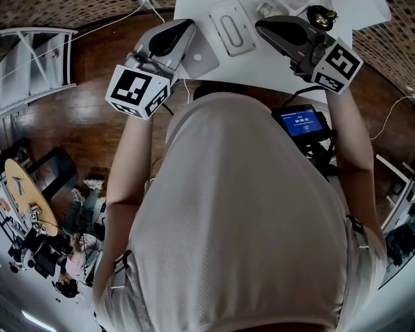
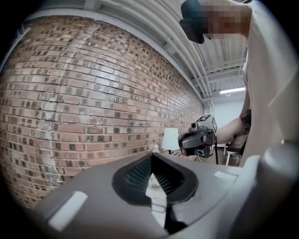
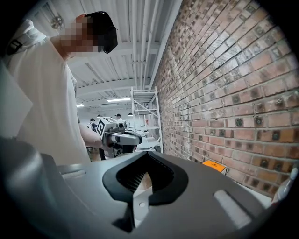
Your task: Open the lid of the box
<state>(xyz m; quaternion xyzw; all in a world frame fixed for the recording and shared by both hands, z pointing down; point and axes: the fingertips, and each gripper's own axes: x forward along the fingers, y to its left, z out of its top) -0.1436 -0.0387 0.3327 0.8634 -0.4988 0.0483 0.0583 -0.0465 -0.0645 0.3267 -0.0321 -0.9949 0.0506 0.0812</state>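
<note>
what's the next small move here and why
Probably tip the left gripper down toward the box and open its jaws. Both it and the right gripper are shut on nothing, facing each other above the table; the box lies untouched between them, lid apparently down.

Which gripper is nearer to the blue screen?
Right. In the head view the right gripper is just ahead of the blue screen; the left gripper is far to its left.

Brick wall (image 2: 93,93) beside me, white table (image 1: 201,10) below.
A blue screen (image 1: 303,121) glows at my waist; a metal rack (image 3: 145,116) stands along the wall.
</note>
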